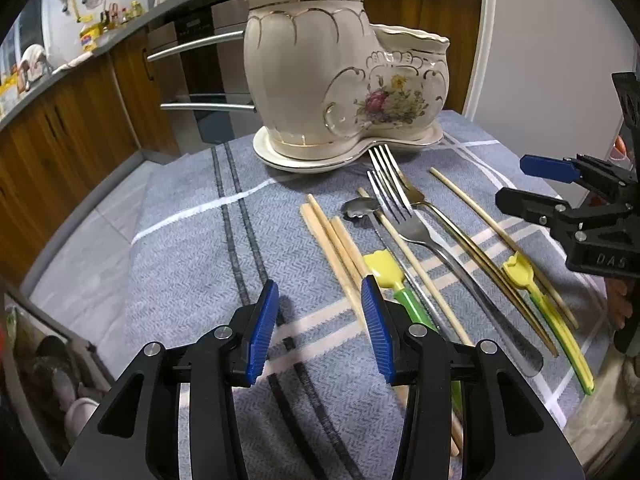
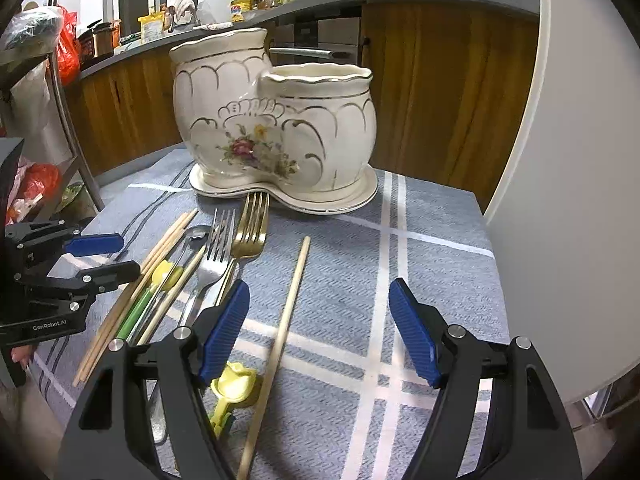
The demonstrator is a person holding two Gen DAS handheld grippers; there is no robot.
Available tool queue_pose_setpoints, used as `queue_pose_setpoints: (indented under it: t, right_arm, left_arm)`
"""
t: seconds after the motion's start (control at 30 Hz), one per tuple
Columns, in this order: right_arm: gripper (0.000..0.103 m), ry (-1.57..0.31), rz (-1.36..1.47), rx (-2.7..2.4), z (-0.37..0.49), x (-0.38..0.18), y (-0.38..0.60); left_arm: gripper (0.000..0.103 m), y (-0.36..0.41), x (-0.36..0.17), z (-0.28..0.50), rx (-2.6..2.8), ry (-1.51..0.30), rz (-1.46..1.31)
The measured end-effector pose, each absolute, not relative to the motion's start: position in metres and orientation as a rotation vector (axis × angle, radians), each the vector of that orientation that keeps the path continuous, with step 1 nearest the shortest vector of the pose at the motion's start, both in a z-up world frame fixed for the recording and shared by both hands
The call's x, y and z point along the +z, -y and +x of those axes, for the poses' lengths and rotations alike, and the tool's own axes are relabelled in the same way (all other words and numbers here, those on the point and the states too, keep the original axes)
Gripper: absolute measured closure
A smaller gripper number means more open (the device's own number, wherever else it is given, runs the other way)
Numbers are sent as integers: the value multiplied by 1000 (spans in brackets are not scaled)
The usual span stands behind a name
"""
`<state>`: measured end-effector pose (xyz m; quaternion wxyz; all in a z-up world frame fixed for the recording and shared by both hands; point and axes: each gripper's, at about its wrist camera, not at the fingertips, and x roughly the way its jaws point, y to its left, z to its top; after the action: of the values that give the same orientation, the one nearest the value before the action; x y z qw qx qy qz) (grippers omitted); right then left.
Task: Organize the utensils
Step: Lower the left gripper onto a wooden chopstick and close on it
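A cream two-pot ceramic holder (image 1: 320,80) with a flower print stands at the far side of a blue-grey cloth (image 1: 192,240); it also shows in the right wrist view (image 2: 272,128). Before it lie a silver fork (image 1: 400,208), a gold fork (image 2: 250,232), a spoon (image 1: 358,208), several wooden chopsticks (image 1: 332,240) and two yellow-headed green utensils (image 1: 382,268) (image 2: 236,384). My left gripper (image 1: 320,328) is open and empty above the cloth, left of the utensils. My right gripper (image 2: 318,332) is open and empty, with a lone chopstick (image 2: 280,340) between its fingers.
The table's edges fall off at left and right. Wooden kitchen cabinets (image 2: 440,80) and an oven (image 1: 200,80) stand behind. A white panel (image 2: 580,160) rises at the right. A rack with bags (image 2: 36,80) is at the left.
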<state>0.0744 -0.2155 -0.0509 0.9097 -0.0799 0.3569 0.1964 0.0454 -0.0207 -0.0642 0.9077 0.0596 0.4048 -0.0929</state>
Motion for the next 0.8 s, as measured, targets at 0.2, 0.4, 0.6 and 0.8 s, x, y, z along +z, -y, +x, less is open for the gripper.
queue_pose_setpoints:
  t: [0.2,0.4,0.6,0.8]
  right_arm:
    - [31,-734,-177,400,74,-52,215]
    - [42,-771,-177,429,76,-59,209]
    - [64,-831,-146,443,82,-67,208]
    - [86,-859,-178,460,86,-71,203]
  left_arm:
    - [58,15,-66,47,-181,-847,115]
    - [77,25,-67,46,-215,-851,138]
    - [89,23,-68,50,-215,-856,133]
    - [92,16,-67,52,-237,-873,126]
